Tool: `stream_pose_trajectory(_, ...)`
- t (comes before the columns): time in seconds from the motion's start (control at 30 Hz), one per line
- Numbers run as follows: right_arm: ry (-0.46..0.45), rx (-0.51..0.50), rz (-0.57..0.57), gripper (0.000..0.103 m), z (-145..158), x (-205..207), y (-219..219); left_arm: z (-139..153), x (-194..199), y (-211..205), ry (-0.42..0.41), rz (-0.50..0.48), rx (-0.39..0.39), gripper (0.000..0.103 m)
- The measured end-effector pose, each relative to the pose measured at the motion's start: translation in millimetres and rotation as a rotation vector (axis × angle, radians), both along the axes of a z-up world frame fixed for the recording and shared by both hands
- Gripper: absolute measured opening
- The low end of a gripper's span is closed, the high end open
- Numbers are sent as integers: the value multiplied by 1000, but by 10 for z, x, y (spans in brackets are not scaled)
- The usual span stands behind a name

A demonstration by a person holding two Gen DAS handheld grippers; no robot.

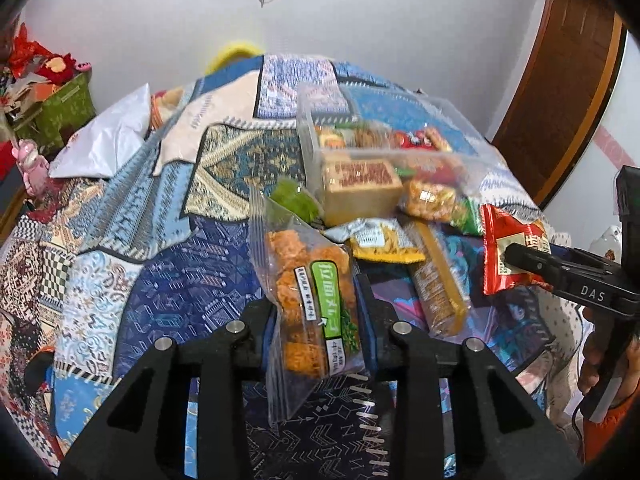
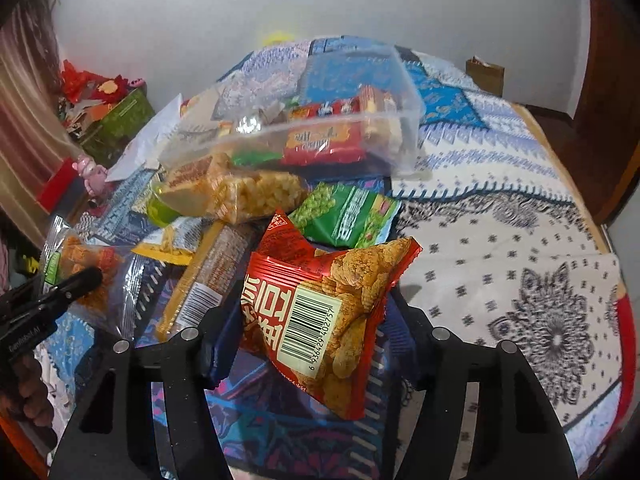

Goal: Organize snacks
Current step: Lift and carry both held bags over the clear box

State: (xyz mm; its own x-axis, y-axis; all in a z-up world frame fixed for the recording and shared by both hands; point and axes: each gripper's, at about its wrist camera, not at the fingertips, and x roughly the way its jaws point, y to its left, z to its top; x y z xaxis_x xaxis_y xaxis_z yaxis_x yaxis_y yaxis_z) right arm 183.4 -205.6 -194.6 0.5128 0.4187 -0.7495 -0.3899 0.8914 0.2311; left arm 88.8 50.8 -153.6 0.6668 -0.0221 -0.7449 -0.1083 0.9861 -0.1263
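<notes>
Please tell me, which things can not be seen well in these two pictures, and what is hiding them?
- Clear bin: motion blur in both views smears the packets inside it.
- Red snack bag: its lower end sits behind the right gripper.
- Clear bag of fried snacks, left wrist view: the left gripper covers its sides.
- Long biscuit pack: the print is too small to read.

Obstacles: loose snack heap crowds the bed between my fingers and the clear bin, itself part-filled. Free room: patterned bedspread right of the heap lies bare; blue quilt area to its left likewise passable.
</notes>
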Motion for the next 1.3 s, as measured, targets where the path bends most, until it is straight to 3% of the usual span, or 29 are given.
stream_pose_trajectory(0.27,-73,27,-8,61,279,23,-42,330,73,-11,-80,-4,3,33)
stream_pose_trajectory(0.57,-132,50,-14,61,475,230,10,599,430,-44,-152,-17,5,33)
stream_pose_trajectory(0.9,-169,66,-23,61,576,578,113,659,960,-105,-201,-23,22,33)
stream_pose_trajectory(1.3,-167,73,-13,61,528,1044,316,449,1624,-83,-171,-6,27,33)
